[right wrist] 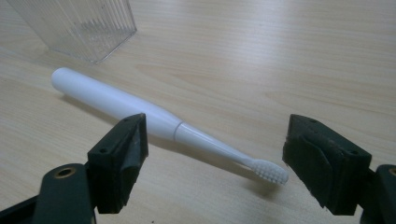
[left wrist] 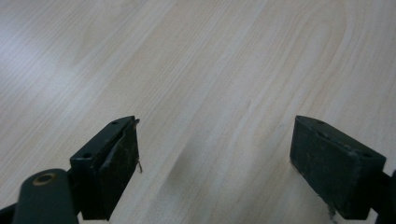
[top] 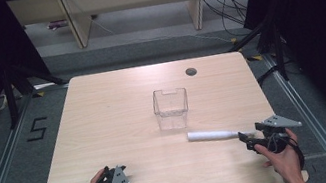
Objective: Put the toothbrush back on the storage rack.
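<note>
At the near right of the table, your right gripper stood wide open astride the white toothbrush's thin neck, lying near the clear box; closing there risked it rolling or pivoting free.

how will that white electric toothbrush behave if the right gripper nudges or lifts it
The white electric toothbrush is round and smooth, so it will probably roll if nudged and may slip in a grip. It looks rigid, and its thicker handle end would likely droop if it is lifted near the bristles.
</note>
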Motion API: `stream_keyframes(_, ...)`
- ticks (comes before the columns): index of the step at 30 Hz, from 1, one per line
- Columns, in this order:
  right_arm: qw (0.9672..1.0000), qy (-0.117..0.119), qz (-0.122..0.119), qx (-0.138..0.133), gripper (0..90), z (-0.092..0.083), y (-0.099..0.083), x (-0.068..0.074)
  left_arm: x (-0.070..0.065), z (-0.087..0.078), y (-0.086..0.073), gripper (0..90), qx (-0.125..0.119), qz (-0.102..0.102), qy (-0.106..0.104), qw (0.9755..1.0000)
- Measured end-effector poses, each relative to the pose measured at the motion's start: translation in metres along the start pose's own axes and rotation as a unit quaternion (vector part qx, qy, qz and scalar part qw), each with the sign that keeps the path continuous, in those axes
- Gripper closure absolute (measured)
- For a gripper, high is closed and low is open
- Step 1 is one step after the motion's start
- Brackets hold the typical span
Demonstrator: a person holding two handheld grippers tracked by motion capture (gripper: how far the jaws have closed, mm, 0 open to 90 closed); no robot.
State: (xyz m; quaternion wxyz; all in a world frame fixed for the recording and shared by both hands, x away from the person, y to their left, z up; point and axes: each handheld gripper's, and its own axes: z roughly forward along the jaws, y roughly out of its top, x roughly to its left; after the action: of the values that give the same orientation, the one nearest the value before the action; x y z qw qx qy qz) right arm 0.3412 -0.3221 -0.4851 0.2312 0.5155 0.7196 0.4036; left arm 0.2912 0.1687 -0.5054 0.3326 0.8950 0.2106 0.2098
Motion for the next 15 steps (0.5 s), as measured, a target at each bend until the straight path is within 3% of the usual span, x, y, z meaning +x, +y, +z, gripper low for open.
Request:
stream_keyframes(3,0.9997,0.008,0.024,0.001,20.2,-0.0008,0.0007,0.0034,0.0009,-0.0003,-0.0002,15.1,0.002,0.005,0.001,1.0000)
stream_keyframes(4,0.9998,0.012,0.009,-0.008,19.0,0.0004,0.0018,0.0020,0.0013,-0.0006,-0.0002,15.1,0.004,0.006,0.002,1.0000)
stream_keyframes(5,0.9998,0.012,0.009,-0.008,19.0,0.0004,0.0018,0.0020,0.0010,-0.0013,-0.0001,15.1,0.004,0.005,0.002,1.0000)
stream_keyframes(6,1.0000,0.002,0.000,-0.006,18.4,0.0022,0.0029,0.0025,0.0017,-0.0011,-0.0001,15.1,0.005,0.007,0.006,0.9999)
stream_keyframes(9,1.0000,0.008,0.002,-0.006,18.2,0.0036,0.0036,0.0035,0.0020,-0.0011,-0.0003,15.1,0.005,0.006,0.005,1.0000)
stream_keyframes(10,0.9999,0.006,0.011,0.001,17.8,0.0048,0.0045,0.0060,0.0013,-0.0005,-0.0007,15.1,-0.001,-0.002,0.002,1.0000)
stream_keyframes(15,0.9999,0.010,0.004,-0.001,18.0,0.0061,0.0066,0.0065,0.0022,-0.0012,-0.0013,15.1,-0.002,-0.003,0.000,1.0000)
